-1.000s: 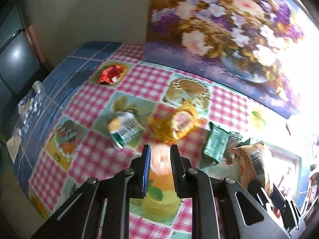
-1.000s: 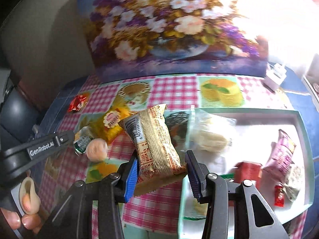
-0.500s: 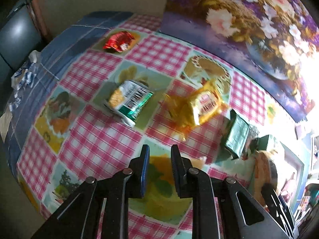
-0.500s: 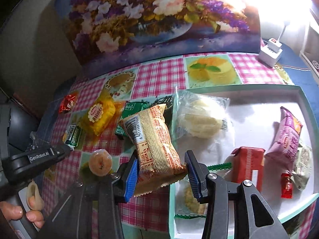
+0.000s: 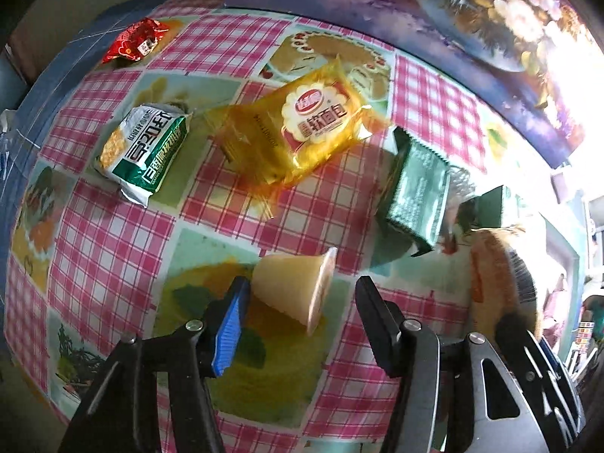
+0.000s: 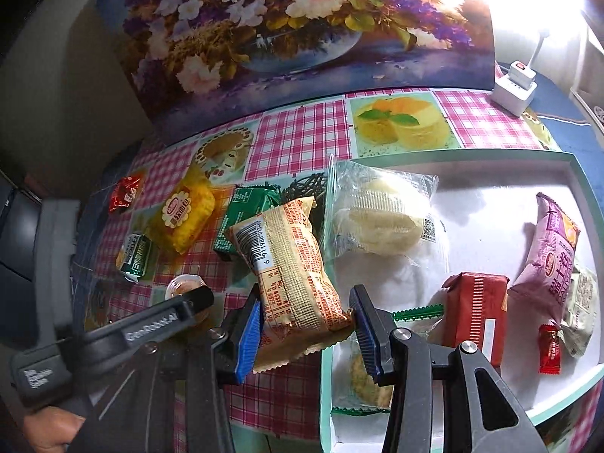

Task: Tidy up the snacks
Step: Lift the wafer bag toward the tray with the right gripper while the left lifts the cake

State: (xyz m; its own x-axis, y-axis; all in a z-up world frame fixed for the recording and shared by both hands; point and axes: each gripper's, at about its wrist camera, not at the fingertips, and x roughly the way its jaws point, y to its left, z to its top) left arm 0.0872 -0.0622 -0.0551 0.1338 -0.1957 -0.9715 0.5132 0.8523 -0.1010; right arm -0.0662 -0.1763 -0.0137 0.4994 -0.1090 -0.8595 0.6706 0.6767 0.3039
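Note:
My left gripper (image 5: 300, 321) is open, its fingers wide apart around a small jelly cup (image 5: 298, 285) that lies tilted on the checked tablecloth; I cannot tell whether a pad touches it. My right gripper (image 6: 307, 330) is shut on a tan noodle-style packet (image 6: 292, 268), held above the left rim of the white tray (image 6: 490, 196). The jelly cup also shows in the right wrist view (image 6: 185, 285), partly behind the left gripper's arm. The tray holds a clear bread bag (image 6: 377, 219), a red packet (image 6: 477, 305), a purple packet (image 6: 551, 249) and other snacks.
On the cloth lie a yellow bread packet (image 5: 313, 128), a green-white packet (image 5: 145, 151), a dark green packet (image 5: 417, 192) and a red packet (image 5: 136, 39). A flower painting (image 6: 302, 26) stands at the back. A white power adapter (image 6: 515, 85) sits far right.
My left gripper has opened wide and dropped closer to the table, with the jelly cup now between its fingers. The right gripper has kept hold of the tan packet and moved little.

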